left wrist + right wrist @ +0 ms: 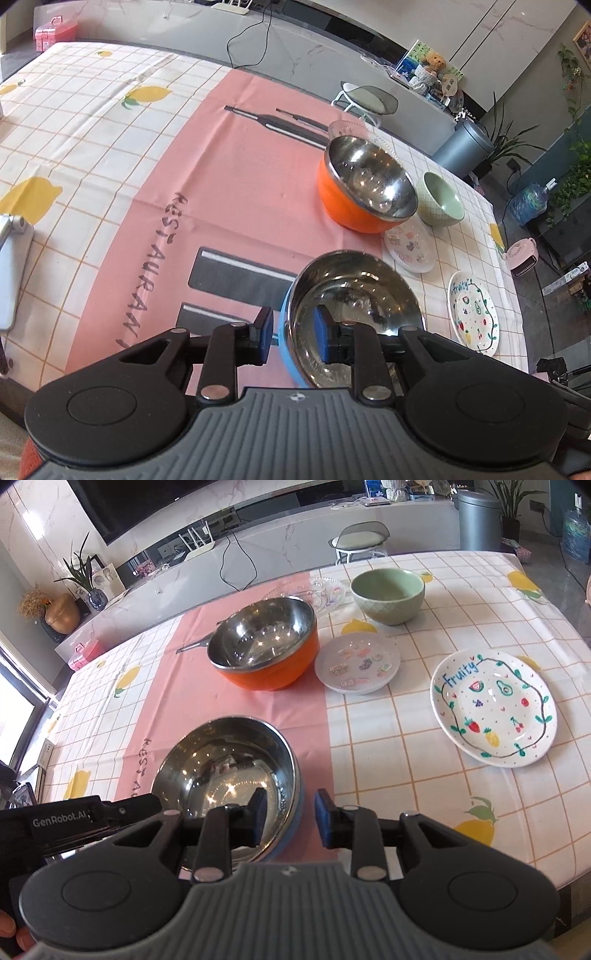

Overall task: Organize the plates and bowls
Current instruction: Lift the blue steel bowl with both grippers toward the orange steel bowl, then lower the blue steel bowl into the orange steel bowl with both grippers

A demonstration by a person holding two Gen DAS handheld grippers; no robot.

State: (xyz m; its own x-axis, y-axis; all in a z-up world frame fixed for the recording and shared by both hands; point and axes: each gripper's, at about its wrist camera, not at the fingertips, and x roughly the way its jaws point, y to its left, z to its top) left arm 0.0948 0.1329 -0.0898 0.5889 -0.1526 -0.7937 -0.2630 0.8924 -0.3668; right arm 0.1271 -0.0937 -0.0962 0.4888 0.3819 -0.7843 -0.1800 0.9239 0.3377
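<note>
A steel bowl with a blue outside (354, 295) (221, 760) stands on the pink cloth close to me. My left gripper (292, 334) straddles its left rim, one pad outside and one inside, with gaps to the wall. My right gripper (290, 818) straddles the right rim the same way, pads clear of it. Farther back sit an orange steel-lined bowl (365, 181) (262, 642), a green bowl (441, 201) (388, 594), a small sticker-pattern plate (410, 247) (356, 664), a "Fruity" plate (474, 314) (495, 709) and a clear glass plate (325, 590).
The table wears a lemon-check cloth (424, 775) with a pink runner (221, 177). A white device (7, 277) lies at the left edge. The left tool's body (74, 823) shows at the lower left. A stool (362, 539) stands beyond the far edge.
</note>
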